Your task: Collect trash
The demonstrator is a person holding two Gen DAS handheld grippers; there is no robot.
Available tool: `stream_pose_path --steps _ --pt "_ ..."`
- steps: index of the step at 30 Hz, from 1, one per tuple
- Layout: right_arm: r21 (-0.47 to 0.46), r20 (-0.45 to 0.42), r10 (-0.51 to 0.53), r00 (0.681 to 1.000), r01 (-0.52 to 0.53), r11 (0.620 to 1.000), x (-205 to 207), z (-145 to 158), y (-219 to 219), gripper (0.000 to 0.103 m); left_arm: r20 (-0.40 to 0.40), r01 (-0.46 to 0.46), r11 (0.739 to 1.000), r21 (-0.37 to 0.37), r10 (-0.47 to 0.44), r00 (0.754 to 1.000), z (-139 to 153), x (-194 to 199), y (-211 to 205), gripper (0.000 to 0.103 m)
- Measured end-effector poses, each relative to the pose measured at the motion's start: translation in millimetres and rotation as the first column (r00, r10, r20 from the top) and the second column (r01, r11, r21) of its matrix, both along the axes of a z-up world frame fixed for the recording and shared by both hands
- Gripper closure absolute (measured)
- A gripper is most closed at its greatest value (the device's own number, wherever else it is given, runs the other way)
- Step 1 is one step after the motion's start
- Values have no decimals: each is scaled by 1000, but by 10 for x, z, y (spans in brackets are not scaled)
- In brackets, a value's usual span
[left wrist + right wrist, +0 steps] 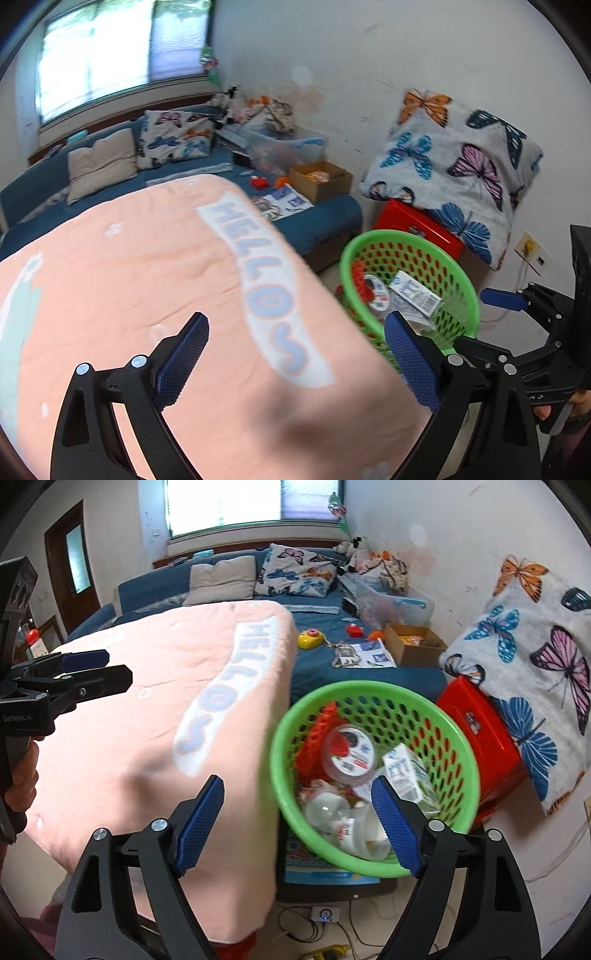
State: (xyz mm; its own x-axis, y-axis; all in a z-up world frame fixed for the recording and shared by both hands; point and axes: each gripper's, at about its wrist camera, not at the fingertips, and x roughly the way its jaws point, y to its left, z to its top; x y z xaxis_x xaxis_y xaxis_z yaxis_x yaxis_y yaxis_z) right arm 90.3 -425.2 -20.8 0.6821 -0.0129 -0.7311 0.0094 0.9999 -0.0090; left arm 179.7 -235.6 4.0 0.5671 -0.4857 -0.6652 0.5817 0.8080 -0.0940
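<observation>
A green perforated basket [458, 738] stands beside a folded pink HELLO blanket [155, 716]. It holds trash: a round plastic lid [351, 755], a small white carton [404, 771], a red mesh piece [317, 734] and white crumpled wrappers [332, 812]. The basket also shows in the left wrist view [461, 280]. My right gripper [297, 819] is open and empty just above the basket's near rim. My left gripper [295, 358] is open and empty over the pink blanket [147, 280], left of the basket.
A red box [484, 731] and a butterfly-print pillow [535, 672] stand right of the basket. The blue bed [325, 657] carries a cardboard box [413, 642], a clear bin [399, 603], small toys and papers. Cables and a power strip [325, 952] lie on the floor.
</observation>
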Motion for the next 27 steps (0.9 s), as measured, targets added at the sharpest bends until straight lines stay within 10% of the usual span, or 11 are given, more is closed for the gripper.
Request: stream_pose_path --steps 27 --pt "52 70 30 997 -34 998 63 129 863 8 81 -343 939 40 339 937 -37 -405 1497 8"
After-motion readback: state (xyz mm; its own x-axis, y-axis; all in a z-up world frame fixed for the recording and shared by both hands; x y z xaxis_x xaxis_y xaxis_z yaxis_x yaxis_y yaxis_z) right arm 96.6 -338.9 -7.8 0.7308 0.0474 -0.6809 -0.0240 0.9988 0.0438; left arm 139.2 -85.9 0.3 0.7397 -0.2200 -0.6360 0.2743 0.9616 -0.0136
